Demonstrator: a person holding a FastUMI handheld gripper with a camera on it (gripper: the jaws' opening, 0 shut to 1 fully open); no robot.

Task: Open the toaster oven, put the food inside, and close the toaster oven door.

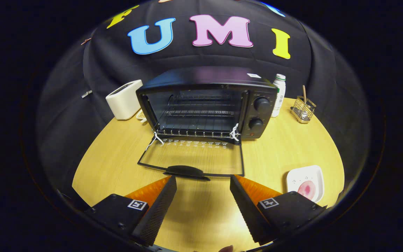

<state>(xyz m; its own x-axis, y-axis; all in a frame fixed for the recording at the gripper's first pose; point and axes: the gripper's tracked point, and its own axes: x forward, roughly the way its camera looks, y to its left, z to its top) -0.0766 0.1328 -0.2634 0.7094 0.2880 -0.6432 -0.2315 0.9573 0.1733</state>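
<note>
1. A round wooden table (117, 157) lies under the gripper, with black cloth walls beyond it.
2. The toaster oven (205, 101) stands straight ahead, its glass door (192, 159) dropped flat, the handle just past the fingertips.
3. A white plate (304, 176) with pink food (305, 189) sits just right of the right finger.
4. The gripper (203, 182) is spread wide, holding nothing, touching nothing.

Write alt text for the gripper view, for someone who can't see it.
A black toaster oven sits on a round wooden table with its glass door folded down flat, rack bare. The tool is open, just short of the door handle; pink food waits on a white plate beside it.
</note>
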